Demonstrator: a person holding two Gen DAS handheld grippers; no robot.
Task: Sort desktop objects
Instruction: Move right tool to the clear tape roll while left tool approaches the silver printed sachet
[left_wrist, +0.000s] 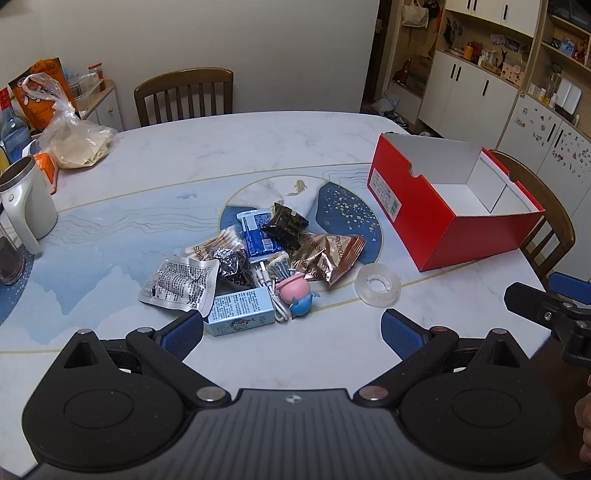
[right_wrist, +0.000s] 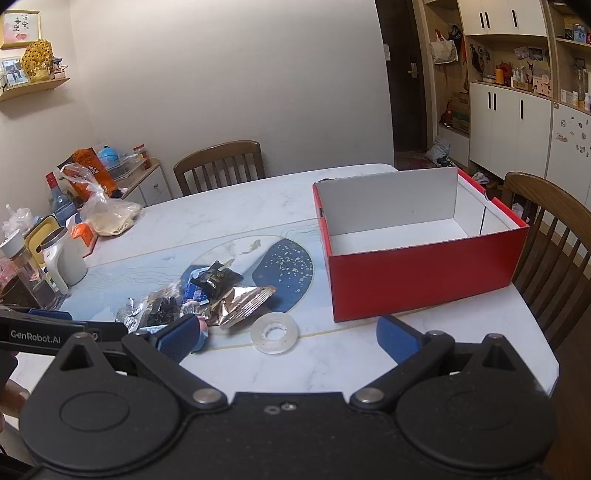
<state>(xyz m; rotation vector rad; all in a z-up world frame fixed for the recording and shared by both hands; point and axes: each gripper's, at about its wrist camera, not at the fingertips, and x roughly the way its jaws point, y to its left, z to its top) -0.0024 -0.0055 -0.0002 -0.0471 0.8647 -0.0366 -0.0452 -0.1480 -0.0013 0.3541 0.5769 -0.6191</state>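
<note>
A pile of small items lies mid-table: a light blue box (left_wrist: 240, 310), a silver printed sachet (left_wrist: 177, 286), a pink and blue toy (left_wrist: 297, 293), a white cable (left_wrist: 275, 299), a blue packet (left_wrist: 258, 236), a black packet (left_wrist: 285, 223) and a copper foil bag (left_wrist: 327, 256). A clear tape roll (left_wrist: 377, 285) lies right of the pile, also seen as the tape roll (right_wrist: 274, 333). An empty red box (left_wrist: 454, 214) stands at right. My left gripper (left_wrist: 291, 332) is open just short of the pile. My right gripper (right_wrist: 287, 338) is open, straddling the tape roll from the near side.
A white jug (left_wrist: 27, 201), a plastic bag (left_wrist: 75, 142) and bottles crowd the table's left edge. Wooden chairs stand at the far side (left_wrist: 184, 96) and behind the red box (right_wrist: 550, 236). The right gripper's body (left_wrist: 550, 314) shows at the left view's right edge.
</note>
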